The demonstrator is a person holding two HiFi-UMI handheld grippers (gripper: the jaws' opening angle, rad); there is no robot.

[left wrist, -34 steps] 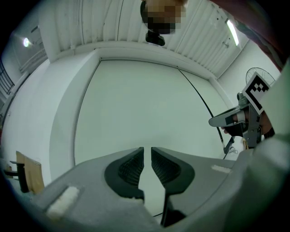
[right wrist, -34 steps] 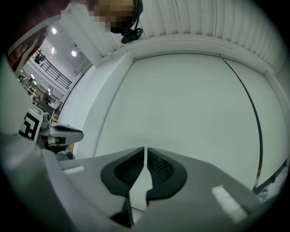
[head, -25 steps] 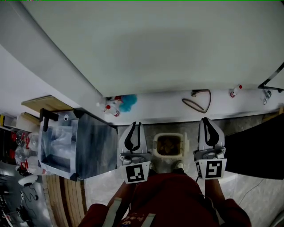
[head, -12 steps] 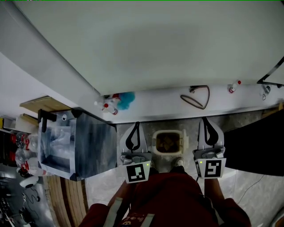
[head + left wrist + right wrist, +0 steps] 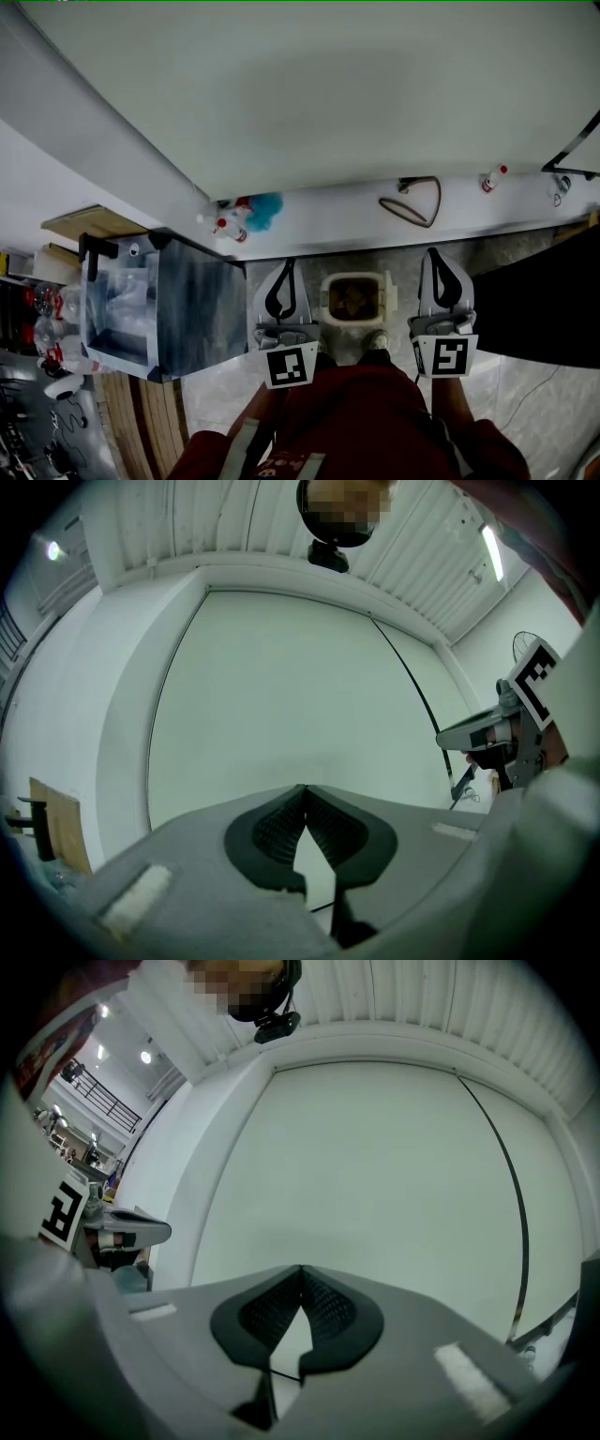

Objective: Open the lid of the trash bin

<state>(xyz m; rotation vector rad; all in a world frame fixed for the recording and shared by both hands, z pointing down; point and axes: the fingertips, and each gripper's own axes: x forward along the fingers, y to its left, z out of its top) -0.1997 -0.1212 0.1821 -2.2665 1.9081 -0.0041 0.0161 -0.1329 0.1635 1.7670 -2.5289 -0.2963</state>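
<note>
A small white trash bin (image 5: 354, 302) stands on the floor by the wall, right in front of the person's feet. Its top shows a dark brownish opening inside a white rim. My left gripper (image 5: 284, 268) hovers just left of the bin, jaws shut with nothing between them (image 5: 305, 787). Just right of the bin is my right gripper (image 5: 437, 255), also shut and empty (image 5: 301, 1267). Both point level at the pale wall. Neither gripper touches the bin, which does not show in the gripper views.
A dark grey cabinet (image 5: 178, 305) with a clear front stands at the left. Spray bottles and a blue cloth (image 5: 246, 221) lie at the wall's foot, and a coiled cable (image 5: 412, 202) lies further right. A black block (image 5: 534, 323) sits at the right.
The left gripper's jaws stood slightly apart a second ago and are now shut. Both grippers have stayed beside the bin.
</note>
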